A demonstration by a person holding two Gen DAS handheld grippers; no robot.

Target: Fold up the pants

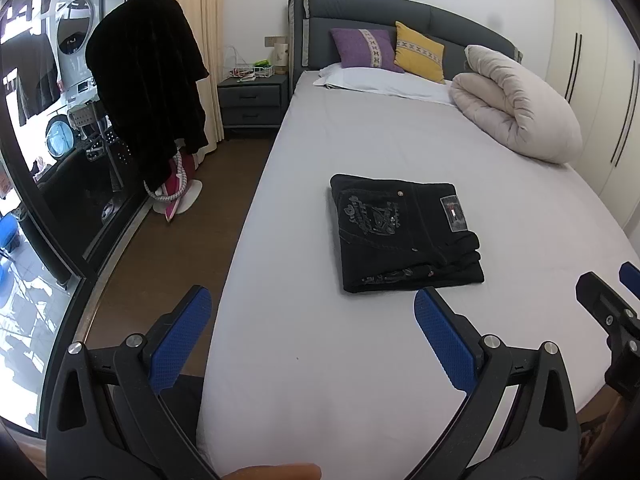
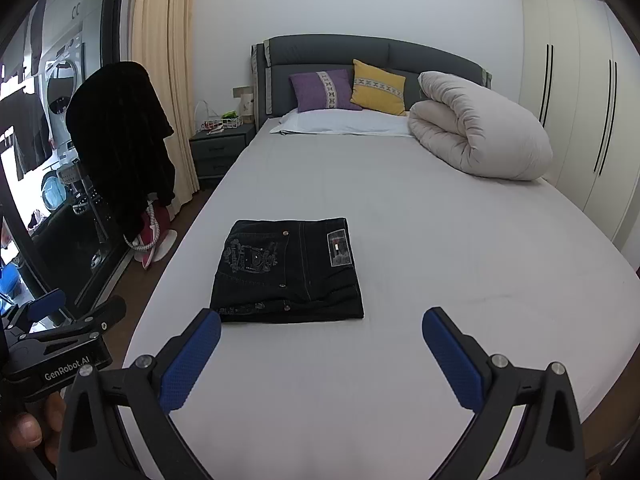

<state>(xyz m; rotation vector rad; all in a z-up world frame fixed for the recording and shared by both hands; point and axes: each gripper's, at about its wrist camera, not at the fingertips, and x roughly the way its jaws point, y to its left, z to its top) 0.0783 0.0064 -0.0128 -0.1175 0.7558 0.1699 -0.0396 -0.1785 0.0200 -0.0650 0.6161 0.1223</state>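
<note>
The bed (image 2: 440, 280) carries folded black pants (image 2: 290, 270), rolled duvet (image 2: 480, 132), three pillows.

left claw (image 1: 312, 312) – black frame, blue dimpled pads | right claw (image 2: 321, 332) – same, silver screws

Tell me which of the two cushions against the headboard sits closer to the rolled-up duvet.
The yellow cushion. It leans beside the rolled duvet, while the purple cushion sits on its far side, toward the nightstand.

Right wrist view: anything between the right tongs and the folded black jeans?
Nothing: only bare grey bed sheet lies between the open right tongs and the folded black jeans. The right wrist view shows it.
</note>
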